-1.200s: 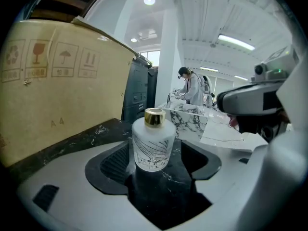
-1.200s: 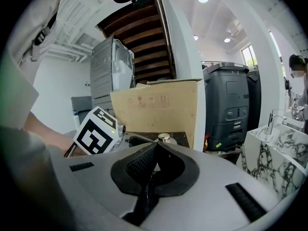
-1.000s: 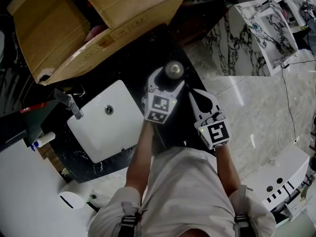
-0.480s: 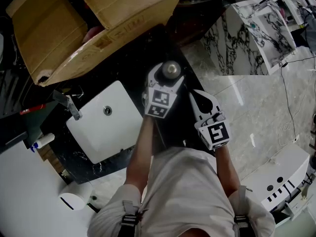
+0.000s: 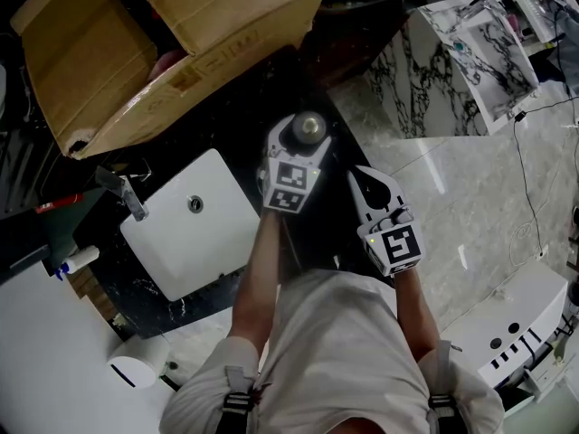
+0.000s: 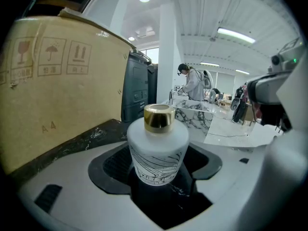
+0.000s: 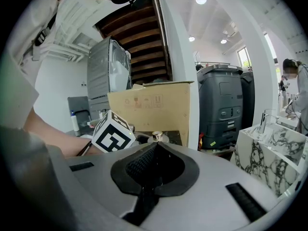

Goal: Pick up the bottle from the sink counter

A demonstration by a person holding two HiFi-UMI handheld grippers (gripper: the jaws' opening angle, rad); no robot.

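A squat white bottle (image 5: 308, 127) with a gold cap and thin dark line pattern stands upright between the jaws of my left gripper (image 5: 304, 139), over the black marble sink counter (image 5: 242, 116). In the left gripper view the bottle (image 6: 158, 148) fills the gap between the dark pads (image 6: 113, 165), and the left gripper (image 6: 159, 170) is shut on it. My right gripper (image 5: 358, 174) hovers off the counter's right edge, jaws shut and empty. Its own view shows the pads of the right gripper (image 7: 155, 147) meeting at the tip, with the bottle cap (image 7: 157, 136) beyond.
A large open cardboard box (image 5: 181, 34) lies on the counter behind the bottle. A white square basin (image 5: 194, 233) with a faucet (image 5: 127, 193) sits to the left. A marble cabinet (image 5: 470, 52) stands on the tiled floor at right. A person works in the background (image 6: 192, 83).
The left gripper and the bottle have shifted slightly left together. The right gripper has stayed almost in place.
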